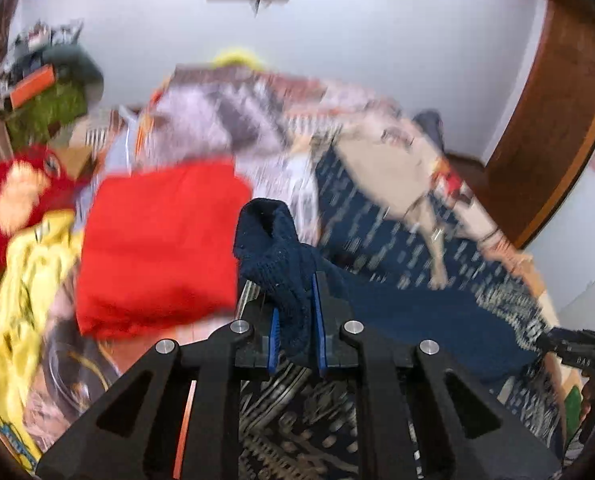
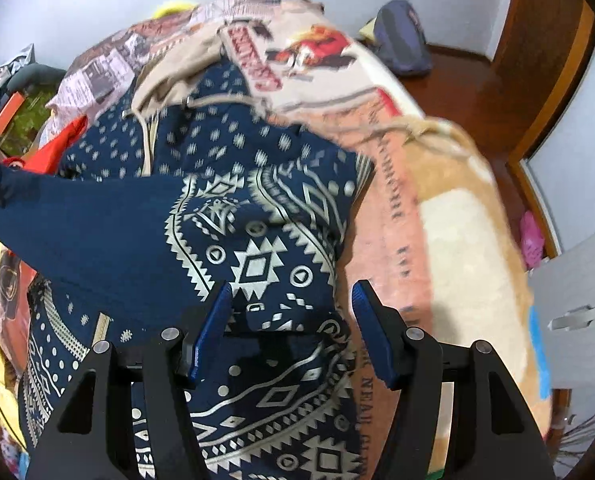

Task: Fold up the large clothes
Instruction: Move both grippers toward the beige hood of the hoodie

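A navy knitted sweater [image 2: 257,240] with a white geometric pattern lies spread on the bed. Its plain navy sleeve [image 2: 77,220] stretches off to the left, lifted above the bed. My left gripper [image 1: 296,320] is shut on that sleeve [image 1: 417,312] near its end, and the ribbed cuff [image 1: 265,236] sticks up past the blue pads. My right gripper [image 2: 293,320] is open and points down over the patterned body of the sweater. Its blue pads [image 2: 213,328] stand wide apart with cloth lying beneath them but not pinched.
A folded red garment [image 1: 157,248], a yellow garment [image 1: 29,280] and a red plush toy [image 1: 13,196] lie to the left. A beige hoodie [image 1: 389,172] rests at the back on the printed blanket [image 2: 397,220]. A blue bag [image 2: 401,36] sits on the wooden floor by the wall.
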The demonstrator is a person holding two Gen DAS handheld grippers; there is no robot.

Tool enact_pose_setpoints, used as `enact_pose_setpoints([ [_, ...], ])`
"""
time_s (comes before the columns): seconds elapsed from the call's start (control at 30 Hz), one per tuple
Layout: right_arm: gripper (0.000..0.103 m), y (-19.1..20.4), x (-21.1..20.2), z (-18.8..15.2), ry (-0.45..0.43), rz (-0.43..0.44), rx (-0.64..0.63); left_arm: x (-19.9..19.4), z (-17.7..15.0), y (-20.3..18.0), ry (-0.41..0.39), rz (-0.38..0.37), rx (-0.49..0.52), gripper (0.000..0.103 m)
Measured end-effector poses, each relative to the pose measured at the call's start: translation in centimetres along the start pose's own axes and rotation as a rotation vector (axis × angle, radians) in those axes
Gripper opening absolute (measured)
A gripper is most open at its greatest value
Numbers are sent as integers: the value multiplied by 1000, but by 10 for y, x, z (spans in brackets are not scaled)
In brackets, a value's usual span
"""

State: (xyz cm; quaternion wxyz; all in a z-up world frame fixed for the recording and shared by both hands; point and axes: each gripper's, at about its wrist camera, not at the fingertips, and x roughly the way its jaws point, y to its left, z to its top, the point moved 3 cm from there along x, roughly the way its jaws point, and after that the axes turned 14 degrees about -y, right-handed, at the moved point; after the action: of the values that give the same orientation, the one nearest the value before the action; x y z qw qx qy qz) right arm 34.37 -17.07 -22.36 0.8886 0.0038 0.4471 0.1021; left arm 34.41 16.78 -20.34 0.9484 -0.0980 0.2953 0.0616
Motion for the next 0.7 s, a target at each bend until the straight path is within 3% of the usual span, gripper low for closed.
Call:
enact_pose_setpoints([
  [0.13,59,3,22,-14,59,-22,-15,26,-43,8,126,77,81,14],
  [0.2,61,2,26,-18,72,-17,-13,35,-63,11,186,89,104,19],
  [0.27,62,-1,28,-21,84,-5,3,42,-79,16,236,96,106,35],
  [0.37,62,-7,22,-20,89,18,31,38,-84,22,232,127,108,51],
  [0.47,62,-16,6,-12,60,27,52,27,-77,26,226,107,91,54],
  [0.6,62,-31,-15,9,-38,-42,25,14,-55,24,166,112,110,59],
  [0.7,62,-41,-4,8,-24,-93,9,15,-50,20,144,122,125,69],
])
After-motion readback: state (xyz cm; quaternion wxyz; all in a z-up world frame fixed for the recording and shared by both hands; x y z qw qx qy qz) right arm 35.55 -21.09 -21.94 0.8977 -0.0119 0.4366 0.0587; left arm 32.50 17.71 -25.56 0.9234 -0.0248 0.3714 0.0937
